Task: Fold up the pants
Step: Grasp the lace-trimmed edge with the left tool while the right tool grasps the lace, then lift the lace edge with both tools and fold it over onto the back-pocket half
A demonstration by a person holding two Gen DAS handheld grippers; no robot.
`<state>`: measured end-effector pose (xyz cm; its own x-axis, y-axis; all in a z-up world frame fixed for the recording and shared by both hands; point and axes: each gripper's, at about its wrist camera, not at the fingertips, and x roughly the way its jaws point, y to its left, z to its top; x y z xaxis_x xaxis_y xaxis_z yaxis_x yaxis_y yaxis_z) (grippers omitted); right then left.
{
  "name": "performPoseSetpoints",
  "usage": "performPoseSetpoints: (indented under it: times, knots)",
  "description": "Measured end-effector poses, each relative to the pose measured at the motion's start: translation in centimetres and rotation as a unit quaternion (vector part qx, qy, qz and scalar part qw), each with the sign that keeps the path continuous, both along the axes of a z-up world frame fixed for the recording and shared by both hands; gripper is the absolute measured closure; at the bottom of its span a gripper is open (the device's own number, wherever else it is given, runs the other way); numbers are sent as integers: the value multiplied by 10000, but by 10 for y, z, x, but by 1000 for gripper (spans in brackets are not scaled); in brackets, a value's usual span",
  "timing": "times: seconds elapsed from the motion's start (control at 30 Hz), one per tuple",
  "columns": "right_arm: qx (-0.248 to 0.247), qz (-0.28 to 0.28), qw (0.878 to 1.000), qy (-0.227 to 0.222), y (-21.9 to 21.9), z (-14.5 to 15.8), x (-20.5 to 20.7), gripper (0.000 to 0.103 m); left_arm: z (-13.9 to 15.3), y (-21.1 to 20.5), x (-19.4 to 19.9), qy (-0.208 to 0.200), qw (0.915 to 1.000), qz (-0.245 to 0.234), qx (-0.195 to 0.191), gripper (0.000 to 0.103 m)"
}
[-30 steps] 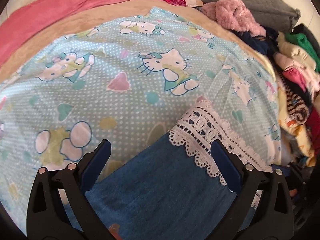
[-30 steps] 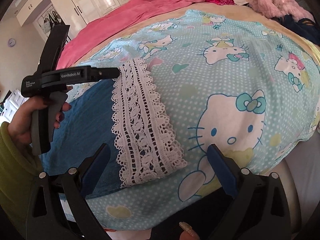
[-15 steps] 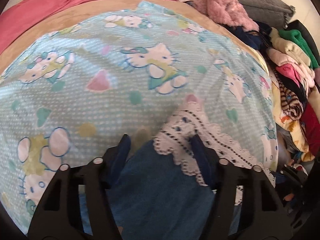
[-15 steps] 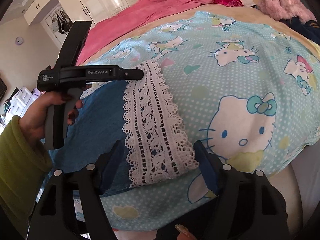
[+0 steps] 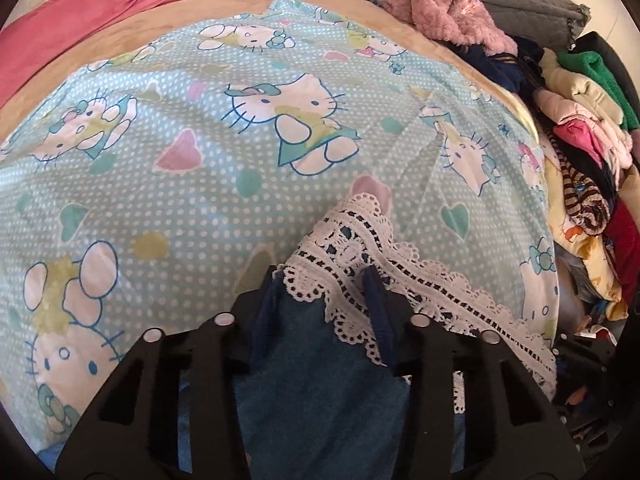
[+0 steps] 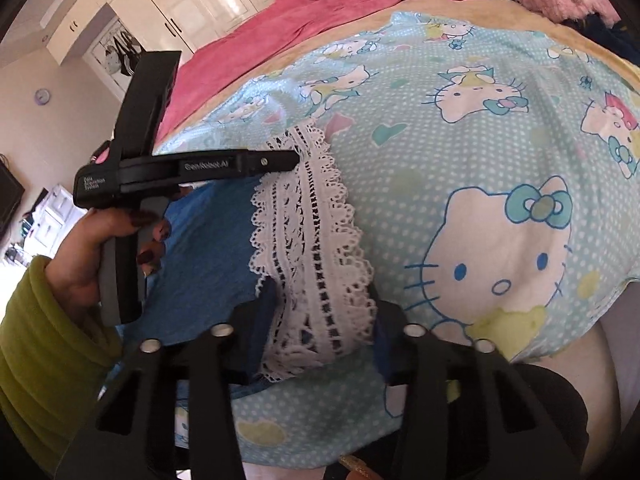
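On the cartoon-print sheet (image 6: 460, 152) lie one pair of blue pants (image 6: 204, 256), lace hem (image 6: 316, 264) toward its middle. Two grippers have just been closing: left gripper (image 5: 320, 300) and right gripper (image 6: 320, 320) each pinch a bunched hem corner. Best lift both corners evenly, keeping the hem taut.

Cartoon-cat sheet (image 5: 200, 184) covers the bed, bearing blue pants (image 6: 208, 248).

Soft, even daylight fills both views, with glare on the glossy wardrobe doors (image 6: 192, 0). Fisheye bending curves the bed sheet (image 5: 160, 160); black vignette rims the corners, and focus is slightly soft.
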<state>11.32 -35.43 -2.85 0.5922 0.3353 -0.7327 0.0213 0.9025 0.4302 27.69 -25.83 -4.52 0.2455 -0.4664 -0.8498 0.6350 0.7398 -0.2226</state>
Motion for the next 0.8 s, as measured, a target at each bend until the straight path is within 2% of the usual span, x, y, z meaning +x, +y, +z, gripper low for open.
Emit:
performPoseSetpoints:
  times: [0.17, 0.2, 0.4, 0.57, 0.63, 0.8]
  knots:
    - [449, 276, 9983, -252, 0, 4, 0, 76, 5, 1, -4, -142, 9998, 122, 0, 78]
    - [479, 307, 9979, -305, 0, 6, 0, 76, 6, 3, -4, -161, 9997, 152, -42, 83]
    - [780, 545, 9924, -784, 3, 18, -7, 76, 24, 22, -6, -202, 9984, 215, -491, 86]
    - [715, 875, 9854, -1274, 16, 37, -19, 76, 45, 41, -19, -310, 9958, 243, -823, 87]
    - [866, 1034, 9817, -1342, 23, 44, -22, 76, 54, 52, -27, -388, 9945, 263, -937, 87]
    - [678, 1343, 9773, -1489, 50, 62, -23, 76, 69, 84, -39, -520, 9909, 433, -1164, 87]
